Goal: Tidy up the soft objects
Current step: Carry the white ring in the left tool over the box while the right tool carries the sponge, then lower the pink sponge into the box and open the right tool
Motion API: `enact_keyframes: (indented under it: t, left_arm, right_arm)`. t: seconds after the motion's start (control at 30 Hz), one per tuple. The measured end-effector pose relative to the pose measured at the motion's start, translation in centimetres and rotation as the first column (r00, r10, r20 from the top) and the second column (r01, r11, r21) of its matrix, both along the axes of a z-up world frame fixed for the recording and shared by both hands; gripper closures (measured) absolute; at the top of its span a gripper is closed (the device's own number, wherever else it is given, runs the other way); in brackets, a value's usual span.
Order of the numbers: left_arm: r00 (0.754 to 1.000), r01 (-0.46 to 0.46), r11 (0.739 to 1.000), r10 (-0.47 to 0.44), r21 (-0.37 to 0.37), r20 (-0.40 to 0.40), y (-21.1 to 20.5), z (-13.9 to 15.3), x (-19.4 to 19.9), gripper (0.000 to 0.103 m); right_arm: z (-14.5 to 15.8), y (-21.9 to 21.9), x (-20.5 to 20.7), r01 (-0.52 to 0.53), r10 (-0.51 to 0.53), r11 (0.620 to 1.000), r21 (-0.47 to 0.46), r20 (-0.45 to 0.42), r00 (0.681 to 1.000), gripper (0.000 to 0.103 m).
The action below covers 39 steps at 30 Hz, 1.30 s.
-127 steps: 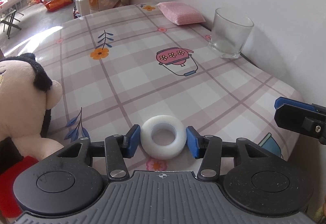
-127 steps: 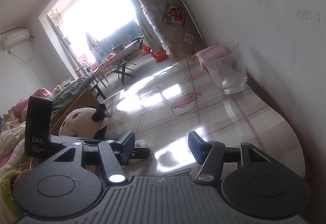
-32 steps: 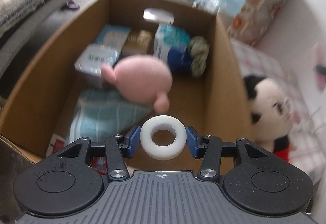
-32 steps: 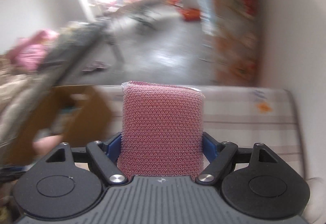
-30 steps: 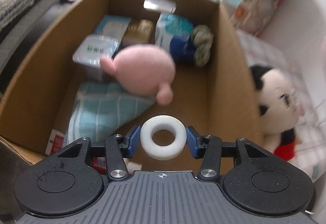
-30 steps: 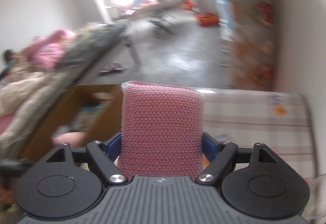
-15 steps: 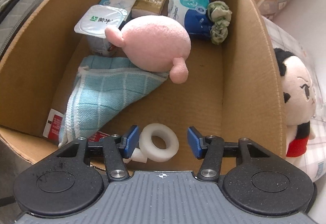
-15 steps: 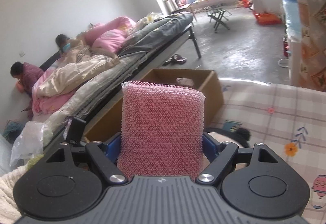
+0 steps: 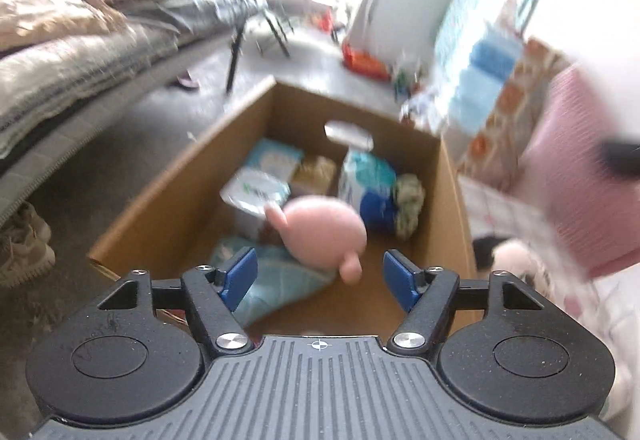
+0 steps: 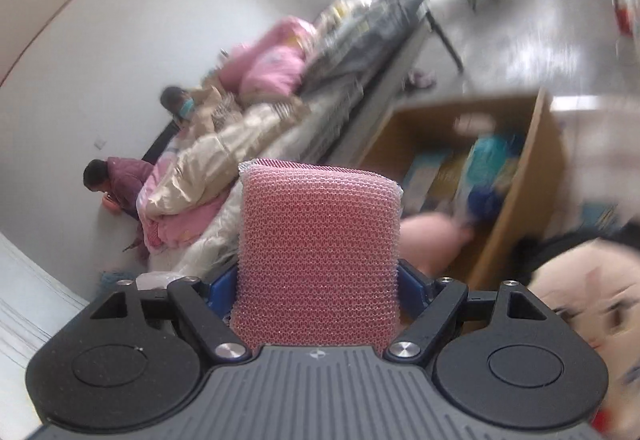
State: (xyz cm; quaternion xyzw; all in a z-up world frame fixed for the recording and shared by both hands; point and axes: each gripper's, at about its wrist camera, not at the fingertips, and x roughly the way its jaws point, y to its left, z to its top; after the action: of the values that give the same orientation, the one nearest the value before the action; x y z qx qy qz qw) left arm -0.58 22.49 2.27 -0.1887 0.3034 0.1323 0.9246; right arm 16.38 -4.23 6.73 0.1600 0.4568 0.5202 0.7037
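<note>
My left gripper (image 9: 320, 278) hangs above the near end of an open cardboard box (image 9: 452, 200), its jaws opening with nothing between them. The white ring is out of sight. In the box lie a pink plush (image 9: 326, 230), a teal cloth (image 9: 276, 288), a yoghurt cup (image 9: 256, 190) and packets. My right gripper (image 10: 318, 290) is shut on a pink mesh sponge (image 10: 318, 256), which also shows blurred at the right of the left wrist view as the sponge (image 9: 576, 180). The box (image 10: 516, 192) lies ahead of it to the right.
A black-haired plush doll (image 10: 580, 292) sits right of the box on the checked tablecloth (image 9: 496, 208). A bed with quilts (image 9: 72, 52) runs along the left. Two people (image 10: 116, 180) sit by the far wall. Shoes (image 9: 24, 252) stand on the grey floor.
The left jaws let the white ring drop into the box, widened, and the gripper lifted and tilted up. The right gripper swung left toward the box with the sponge still held.
</note>
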Motion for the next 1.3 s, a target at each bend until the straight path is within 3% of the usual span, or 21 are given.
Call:
enact_keyframes:
  t: [0.13, 0.23, 0.47, 0.57, 0.77, 0.83, 0.9, 0.97, 1.07, 1.3]
  left_arm:
    - [0.998, -0.03, 1.0, 0.03, -0.001, 0.063, 0.7, 0.6, -1.5, 0.031]
    - [0.996, -0.029, 1.0, 0.029, -0.008, 0.083, 1.2, 0.6, -2.1, 0.031]
    - [0.995, -0.023, 0.999, 0.027, -0.036, 0.098, 2.6, 0.0, -3.9, 0.031]
    - [0.994, -0.021, 0.999, 0.025, -0.043, 0.104, 3.2, -0.3, -4.4, 0.031]
    - [0.99, -0.042, 0.997, 0.051, -0.071, 0.129, 4.4, -0.5, -5.4, 0.031]
    - [0.989, -0.049, 0.996, 0.058, -0.071, 0.134, 4.7, -0.5, -5.7, 0.031]
    - [0.988, -0.055, 0.996, 0.065, -0.071, 0.139, 4.9, -0.5, -6.1, 0.031]
    - [0.987, -0.062, 0.996, 0.072, -0.071, 0.141, 5.1, -0.5, -6.3, 0.031]
    - [0.986, -0.073, 0.995, 0.083, -0.073, 0.143, 5.4, -0.4, -6.7, 0.031]
    - [0.985, -0.093, 0.993, 0.102, -0.073, 0.138, 6.0, -0.6, -7.1, 0.031]
  right_arm:
    - [-2.5, 4.8, 0.3, 0.012, -0.023, 0.989, -0.148, -0.071, 0.997, 0.02]
    - [-4.6, 7.4, 0.9, 0.043, -0.083, 0.96, -0.275, -0.133, 0.988, 0.019]
    - [-7.5, 10.5, 0.4, 0.132, -0.219, 0.843, -0.522, -0.109, 0.97, 0.014]
    - [-7.2, 10.9, -0.4, 0.143, -0.218, 0.817, -0.559, -0.071, 0.973, 0.005]
    - [-5.7, 11.5, -2.1, 0.138, -0.149, 0.814, -0.564, 0.025, 0.988, 0.005]
    - [-5.2, 12.0, -2.2, 0.125, -0.115, 0.823, -0.554, 0.053, 0.992, 0.011]
    - [-5.0, 12.6, -2.4, 0.101, -0.078, 0.839, -0.535, 0.065, 0.995, 0.026]
    - [-5.1, 13.4, -2.5, 0.054, -0.035, 0.856, -0.514, 0.046, 0.998, 0.039]
    - [-5.4, 14.5, -3.0, -0.015, 0.025, 0.871, -0.491, 0.014, 1.0, 0.044]
    - [-8.4, 17.0, -2.7, -0.131, 0.095, 0.857, -0.499, -0.098, 0.991, 0.045]
